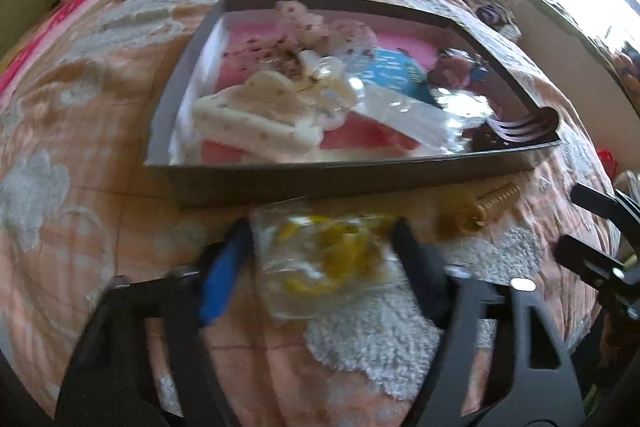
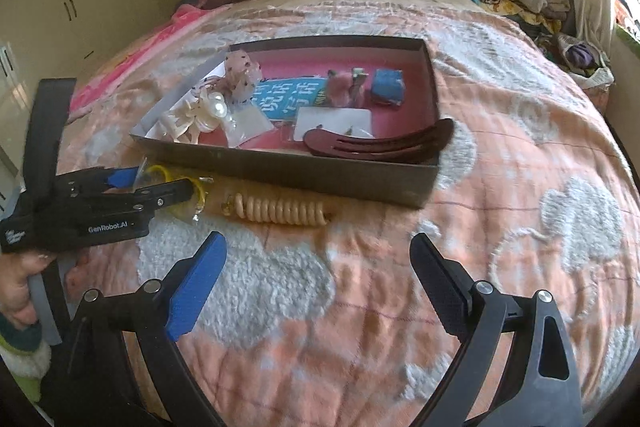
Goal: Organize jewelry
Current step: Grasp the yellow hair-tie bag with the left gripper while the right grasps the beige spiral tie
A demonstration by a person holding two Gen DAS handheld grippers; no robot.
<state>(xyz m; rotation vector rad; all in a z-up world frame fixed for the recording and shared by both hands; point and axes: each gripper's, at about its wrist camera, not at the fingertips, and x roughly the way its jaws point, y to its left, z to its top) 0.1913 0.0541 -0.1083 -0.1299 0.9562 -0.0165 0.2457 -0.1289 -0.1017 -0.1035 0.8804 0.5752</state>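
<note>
Left gripper (image 1: 324, 259) straddling clear yellow-jewelry bag (image 1: 320, 267), grip unclear; right gripper (image 2: 318, 279) gaping empty, coil clip (image 2: 280, 213) crosswise just ahead.

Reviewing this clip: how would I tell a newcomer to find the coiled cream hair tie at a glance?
Start at the dark shallow box of accessories on the peach quilt. On the quilt just outside its near wall lies the cream spiral hair tie, to the right of a clear bag of yellow pieces that sits between the left claw fingers. It alone is a ridged, spring-like coil, unbagged and outside the box.
</note>
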